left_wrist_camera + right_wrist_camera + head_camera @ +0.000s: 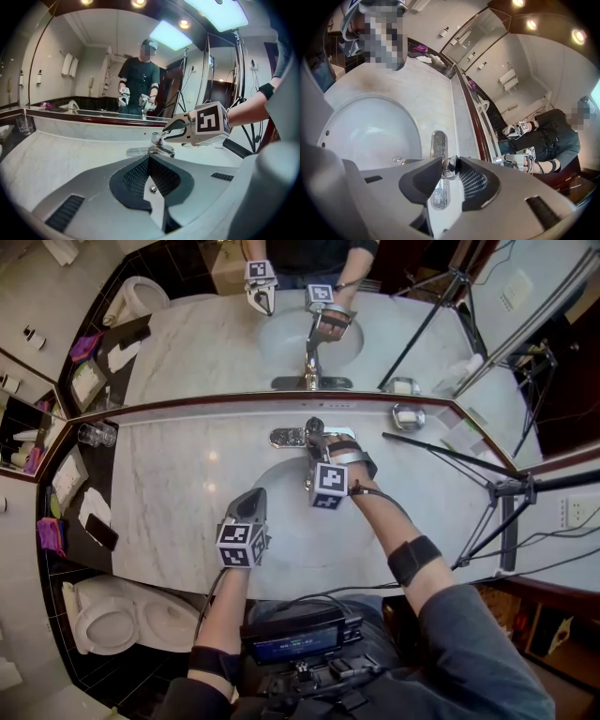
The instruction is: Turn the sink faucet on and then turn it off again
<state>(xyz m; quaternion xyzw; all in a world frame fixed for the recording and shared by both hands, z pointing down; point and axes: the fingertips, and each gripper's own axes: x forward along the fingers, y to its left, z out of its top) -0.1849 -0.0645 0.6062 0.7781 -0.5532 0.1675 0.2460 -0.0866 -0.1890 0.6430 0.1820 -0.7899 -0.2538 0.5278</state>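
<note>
A chrome faucet (pixel 313 435) stands on its long base plate (pixel 437 143) behind the white sink basin (pixel 281 521). My right gripper (pixel 318 442) reaches down onto it, and its two dark pads press on the rounded chrome faucet handle (pixel 450 168) from both sides. In the left gripper view the right gripper (pixel 168 131) meets the faucet (pixel 158 142) at the handle's top. No water shows at the spout (pixel 405 161). My left gripper (pixel 256 499) hangs shut and empty over the basin's front left, its closed tips (pixel 149 161) aimed at the faucet.
A marble counter (pixel 178 493) surrounds the basin, with a mirror (pixel 216 343) along its far edge. A drinking glass (pixel 97 434) stands far left and a metal dish (pixel 408 416) far right. A tripod (pixel 502 491) leans at the right. A toilet (pixel 122 615) sits lower left.
</note>
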